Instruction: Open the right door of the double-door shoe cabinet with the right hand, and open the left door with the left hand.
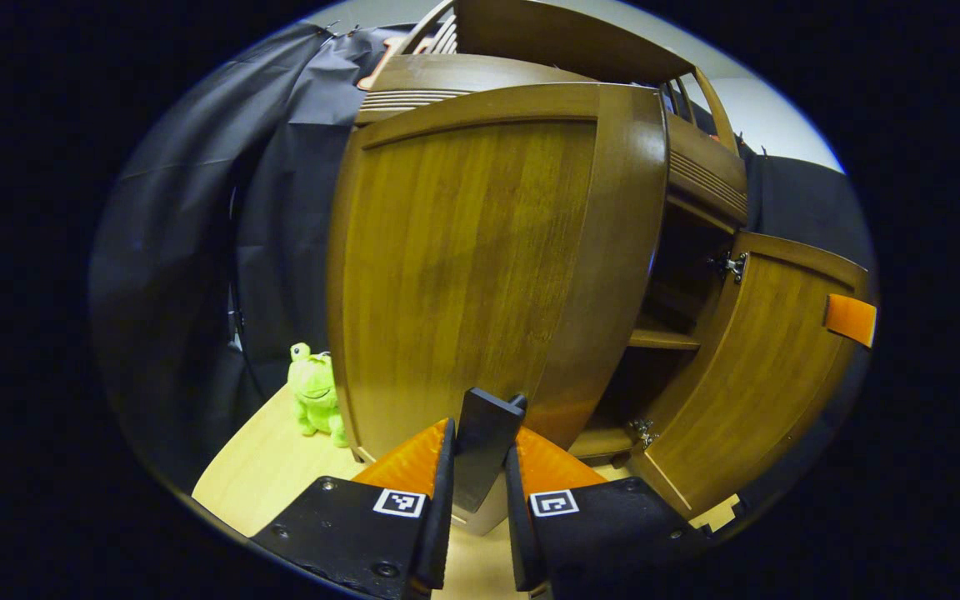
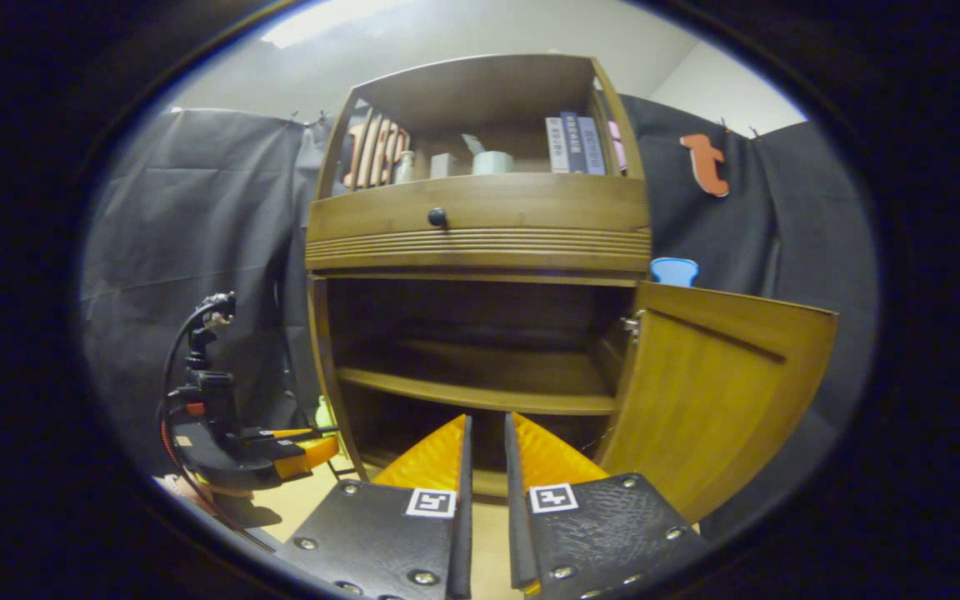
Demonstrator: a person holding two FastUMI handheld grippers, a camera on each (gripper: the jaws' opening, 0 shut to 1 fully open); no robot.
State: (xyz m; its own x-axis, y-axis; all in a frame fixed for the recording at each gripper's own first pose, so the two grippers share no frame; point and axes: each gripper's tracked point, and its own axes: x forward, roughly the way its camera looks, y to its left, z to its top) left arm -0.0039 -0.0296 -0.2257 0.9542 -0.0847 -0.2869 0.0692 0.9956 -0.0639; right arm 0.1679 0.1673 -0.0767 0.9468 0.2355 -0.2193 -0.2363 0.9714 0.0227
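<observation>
The shoe cabinet is set on a pale wood floor, with black cloth hung behind it. The right door is swung wide open. The left door is swung out too, and its dark handle is pinched in the left gripper jaws. The right gripper jaws are nearly closed on nothing. A green frog toy is seen beside the cabinet.
</observation>
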